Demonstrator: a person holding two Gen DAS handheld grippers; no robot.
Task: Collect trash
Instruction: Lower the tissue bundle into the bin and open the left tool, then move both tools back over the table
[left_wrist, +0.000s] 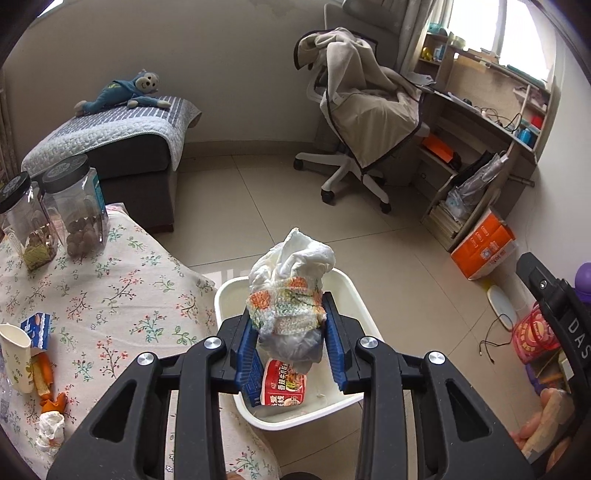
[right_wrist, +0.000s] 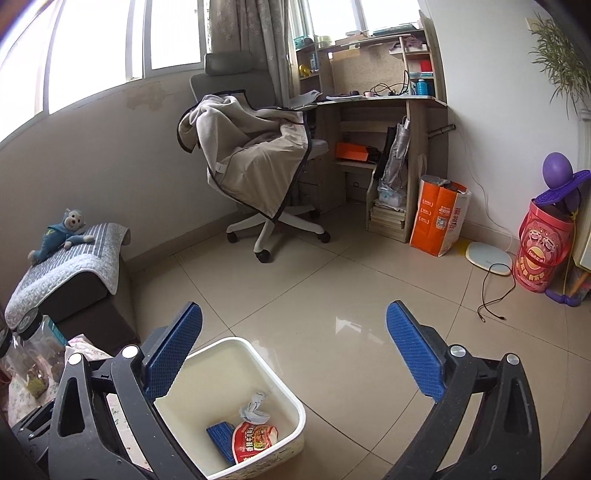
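Note:
My left gripper (left_wrist: 289, 325) is shut on a crumpled wad of white paper and plastic with a crocheted pastel band (left_wrist: 286, 295), held above the white trash bin (left_wrist: 347, 291). Inside the bin lie a red snack wrapper (left_wrist: 283, 386) and a blue box (left_wrist: 251, 391). In the right wrist view the bin (right_wrist: 291, 435) sits on the floor at lower middle with the red wrapper (right_wrist: 255, 441), the blue box (right_wrist: 221, 441) and a crumpled tissue (right_wrist: 255, 408). My right gripper (right_wrist: 294, 341) is open and empty above the floor beside the bin.
A floral-cloth table (left_wrist: 110, 295) at left holds two jars (left_wrist: 75, 206), a paper cup (left_wrist: 16, 356), a small blue carton (left_wrist: 37, 330), orange peels (left_wrist: 51, 400) and a tissue ball (left_wrist: 50, 430). An office chair (right_wrist: 255, 162), desk (right_wrist: 388, 99), ottoman (right_wrist: 70, 266) and orange box (right_wrist: 439, 221) stand around.

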